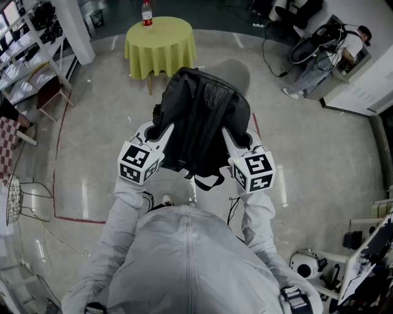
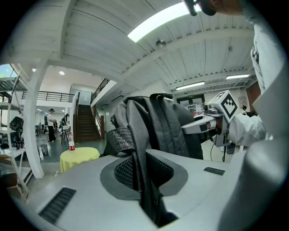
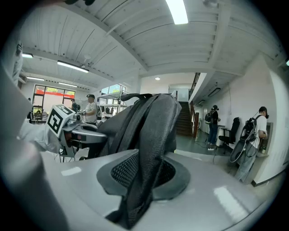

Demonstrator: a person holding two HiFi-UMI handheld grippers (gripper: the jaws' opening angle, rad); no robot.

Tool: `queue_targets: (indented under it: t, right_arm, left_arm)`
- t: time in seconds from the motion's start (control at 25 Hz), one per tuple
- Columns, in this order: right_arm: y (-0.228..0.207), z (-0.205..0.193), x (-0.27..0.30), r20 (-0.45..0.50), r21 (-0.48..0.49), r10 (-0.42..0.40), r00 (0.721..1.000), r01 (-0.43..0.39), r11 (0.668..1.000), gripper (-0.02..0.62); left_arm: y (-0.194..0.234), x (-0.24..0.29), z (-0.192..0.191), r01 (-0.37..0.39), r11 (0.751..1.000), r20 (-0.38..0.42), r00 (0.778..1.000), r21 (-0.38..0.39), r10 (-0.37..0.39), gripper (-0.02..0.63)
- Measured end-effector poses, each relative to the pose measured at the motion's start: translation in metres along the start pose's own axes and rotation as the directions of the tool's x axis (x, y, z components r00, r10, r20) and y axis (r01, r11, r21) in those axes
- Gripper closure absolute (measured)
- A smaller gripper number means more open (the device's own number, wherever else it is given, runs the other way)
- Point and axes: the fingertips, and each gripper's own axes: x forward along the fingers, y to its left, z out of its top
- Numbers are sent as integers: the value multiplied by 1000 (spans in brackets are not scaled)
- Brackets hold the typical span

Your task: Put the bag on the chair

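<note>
A black backpack (image 1: 199, 122) hangs above the floor in front of me, held between both grippers. My left gripper (image 1: 161, 132) is shut on one dark shoulder strap (image 2: 135, 140), which runs down between its jaws. My right gripper (image 1: 228, 136) is shut on the other, mesh-lined strap (image 3: 153, 135). In the left gripper view the bag's grey back panel (image 2: 158, 122) fills the middle, and the right gripper (image 2: 212, 124) shows beyond it. A chair with a red-brown frame (image 1: 50, 92) stands far left by the shelves.
A round table with a yellow cloth (image 1: 161, 43) and a bottle (image 1: 147, 15) stands just beyond the bag. Shelving (image 1: 24, 49) lines the left side. People and an office chair (image 3: 232, 131) are at the right, near a staircase (image 3: 185, 119). Red tape marks the floor (image 1: 58, 141).
</note>
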Motion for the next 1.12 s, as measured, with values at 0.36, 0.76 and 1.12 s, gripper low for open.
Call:
queue_targets:
  t: [0.36,0.76,1.12]
  right_arm:
    - [-11,-13,1,-8,21,37,999,-36,999,514]
    - [-41,-33,20,-29,53,45,999,-44,998,514]
    - [-98,-41,85,-54,64,27,998,-24,998,514]
  left_arm:
    - [-9,10,-9,-33,999,-29,999,-16,32,566]
    - [-7,48,-24,-31,998,-54,998,-47,29,566]
    - [36,126,-31,-10,998,-62,998,-67,6,566]
